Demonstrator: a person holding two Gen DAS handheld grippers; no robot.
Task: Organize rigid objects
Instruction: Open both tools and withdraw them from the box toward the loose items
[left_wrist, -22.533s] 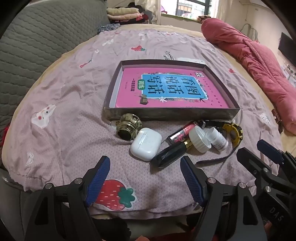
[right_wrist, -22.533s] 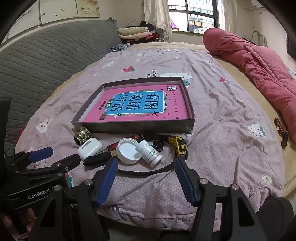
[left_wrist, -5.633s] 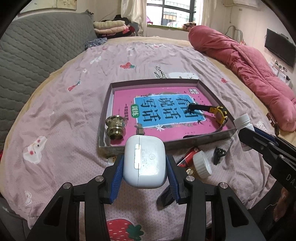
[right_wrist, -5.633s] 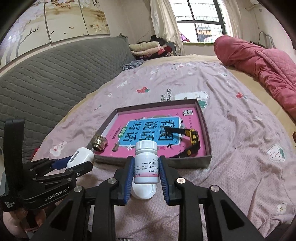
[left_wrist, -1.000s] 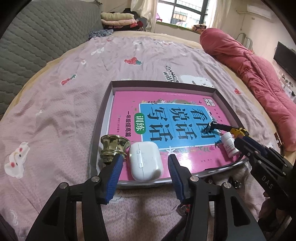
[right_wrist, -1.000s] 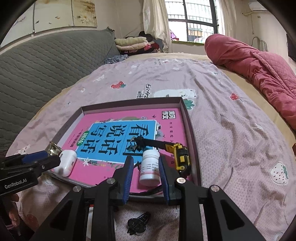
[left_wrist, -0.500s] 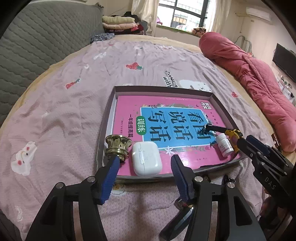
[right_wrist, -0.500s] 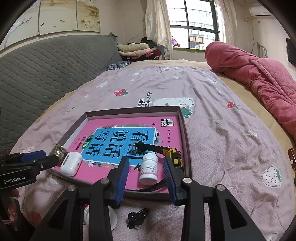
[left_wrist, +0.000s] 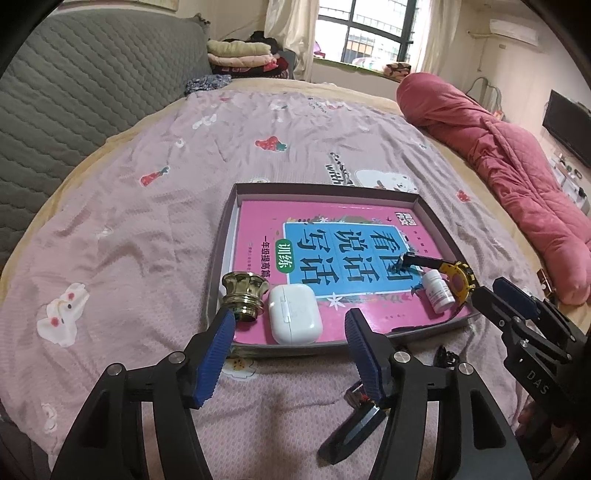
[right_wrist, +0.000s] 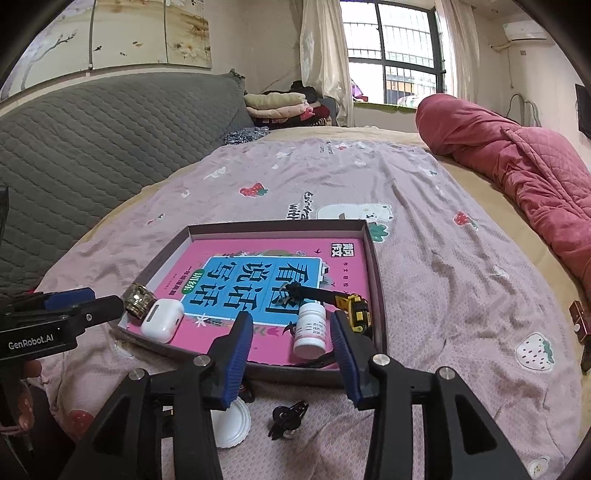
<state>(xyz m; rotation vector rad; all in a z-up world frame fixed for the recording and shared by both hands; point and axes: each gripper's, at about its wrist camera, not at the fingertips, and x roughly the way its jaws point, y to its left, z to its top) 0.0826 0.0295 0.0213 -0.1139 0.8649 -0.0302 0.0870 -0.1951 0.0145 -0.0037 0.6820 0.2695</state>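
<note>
A shallow grey tray (left_wrist: 218, 273) (right_wrist: 378, 284) on the bed holds a pink book, a gold knob (left_wrist: 244, 295) (right_wrist: 138, 295), a white earbud case (left_wrist: 293, 314) (right_wrist: 162, 320), a white pill bottle (left_wrist: 437, 293) (right_wrist: 311, 328) and a yellow-and-black watch (left_wrist: 458, 282) (right_wrist: 354, 310). My left gripper (left_wrist: 290, 363) is open and empty, just in front of the earbud case. My right gripper (right_wrist: 291, 360) is open and empty, its fingers either side of the bottle but pulled back. In front of the tray lie a white cap (right_wrist: 231, 424), a small black clip (right_wrist: 288, 419) (left_wrist: 445, 356) and a dark tube (left_wrist: 354, 424).
The bed has a pink patterned sheet (left_wrist: 147, 229). A rolled red quilt (right_wrist: 517, 166) lies along the right. A grey padded headboard (right_wrist: 92, 129) stands at the left. Folded clothes (right_wrist: 280, 105) sit at the far end. A small brown object (right_wrist: 578, 317) lies at the right edge.
Both grippers have drawn back and up from the tray. The earbud case and the pill bottle stay in the tray, released. Both sets of jaws stand wider open.
</note>
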